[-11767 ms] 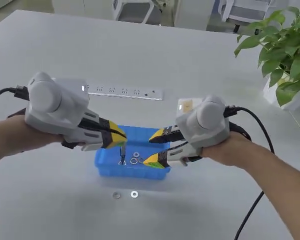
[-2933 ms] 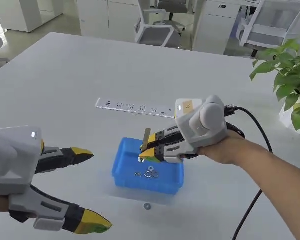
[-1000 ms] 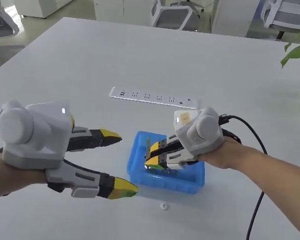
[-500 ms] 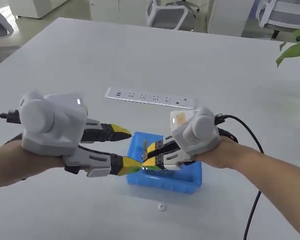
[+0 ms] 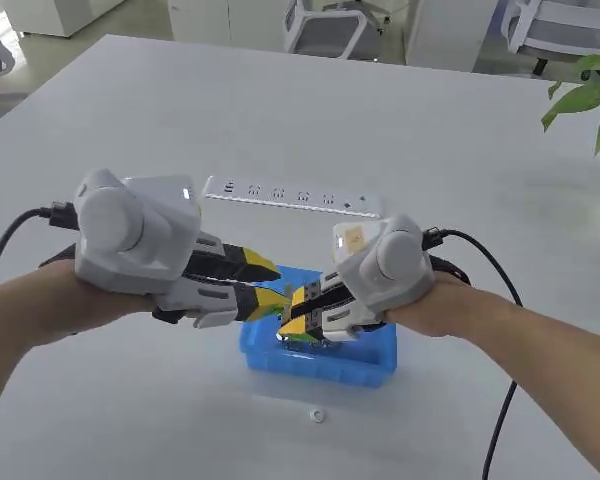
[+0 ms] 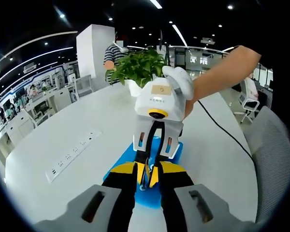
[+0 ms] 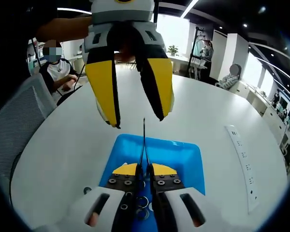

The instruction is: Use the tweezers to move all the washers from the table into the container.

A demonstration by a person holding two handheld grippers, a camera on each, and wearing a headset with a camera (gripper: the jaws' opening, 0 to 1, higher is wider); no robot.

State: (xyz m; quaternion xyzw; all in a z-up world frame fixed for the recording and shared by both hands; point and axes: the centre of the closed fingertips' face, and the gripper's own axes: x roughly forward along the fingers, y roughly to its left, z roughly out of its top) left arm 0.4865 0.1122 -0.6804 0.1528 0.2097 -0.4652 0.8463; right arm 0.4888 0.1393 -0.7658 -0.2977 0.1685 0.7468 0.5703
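My right gripper is shut on thin metal tweezers above the blue container, which holds several washers. My left gripper faces it tip to tip and stands open. Its yellow jaws straddle the free end of the tweezers without closing on it. In the left gripper view the tweezers sit between my left gripper's tips. One washer lies on the table in front of the container, also seen as a small ring.
A white power strip lies behind the container. A potted plant stands at the table's far right. Black cables trail from both grippers. Office chairs stand past the far edge, and a seated person is beyond the table.
My left gripper has swung up and to the right from the lower left, and its jaws now frame the tweezers' end. The right gripper stays over the container. One washer fewer lies on the table.
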